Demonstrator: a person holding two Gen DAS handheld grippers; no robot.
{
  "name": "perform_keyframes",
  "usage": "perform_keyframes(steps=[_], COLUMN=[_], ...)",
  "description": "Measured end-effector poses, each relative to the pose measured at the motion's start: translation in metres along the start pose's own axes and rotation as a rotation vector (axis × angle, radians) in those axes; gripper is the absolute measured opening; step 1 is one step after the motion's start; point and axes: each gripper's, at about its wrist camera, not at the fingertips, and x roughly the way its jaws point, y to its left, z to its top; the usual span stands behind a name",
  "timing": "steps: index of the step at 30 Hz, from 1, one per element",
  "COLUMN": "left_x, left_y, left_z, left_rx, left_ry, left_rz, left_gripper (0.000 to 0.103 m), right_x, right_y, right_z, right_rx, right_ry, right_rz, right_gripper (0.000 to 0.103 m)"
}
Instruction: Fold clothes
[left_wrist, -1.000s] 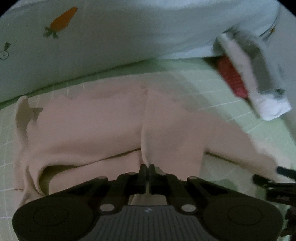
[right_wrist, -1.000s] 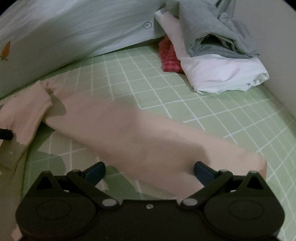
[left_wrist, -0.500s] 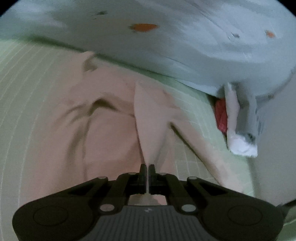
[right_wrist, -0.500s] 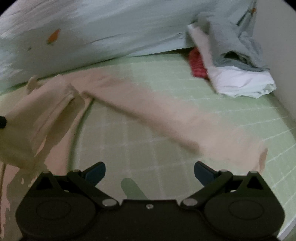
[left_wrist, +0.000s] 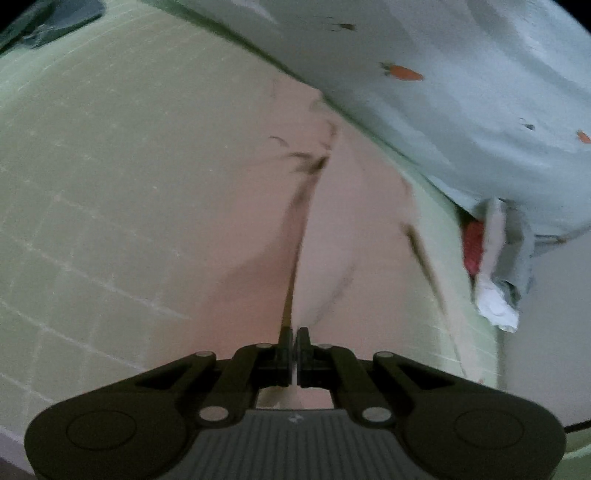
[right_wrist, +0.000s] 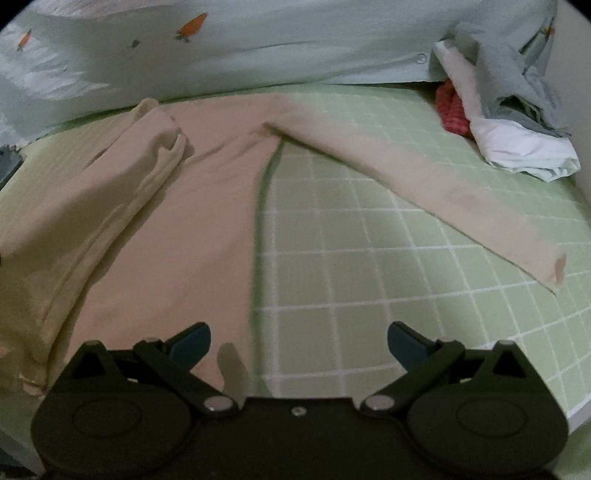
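A beige long-sleeved top lies spread on the green checked sheet. Its right sleeve stretches flat toward the right. Its left side is bunched and lifted. My left gripper is shut on a fold of the beige top and holds it up taut above the bed. My right gripper is open and empty, low over the top's lower right edge.
A pale blue quilt with carrot prints runs along the back. A pile of grey, white and red clothes sits at the back right by the wall; it also shows in the left wrist view.
My left gripper has lifted and pulled the pinched fold left, drawing the top's body out flatter. My right gripper has drawn back from the sleeve, which now lies flat on the sheet.
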Motion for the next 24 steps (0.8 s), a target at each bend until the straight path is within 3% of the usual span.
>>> perform_keyframes(steps=[11,19,22,24], left_x=[0.024,0.027,0.028,0.029], left_y=[0.031,0.031,0.029,0.027], left_z=[-0.002,-0.008,-0.008,-0.007], left_rx=[0.079,0.161,0.153,0.137], left_ry=[0.100,0.094,0.098,0.105], left_rz=[0.078,0.092,0.098,0.088], left_gripper=[0.003,0.004,0.010,0.025], right_x=[-0.025,-0.036,-0.032,-0.028], right_y=[0.038,0.038,0.034,0.031], right_z=[-0.013,-0.017,-0.015,-0.010], right_rx=[-0.023,0.015,0.038,0.052], right_ry=[0.036,0.063,0.074,0.073], right_rz=[-0.071,-0.113,-0.115,-0.110], right_gripper=[0.103,0.103,0.103,0.103])
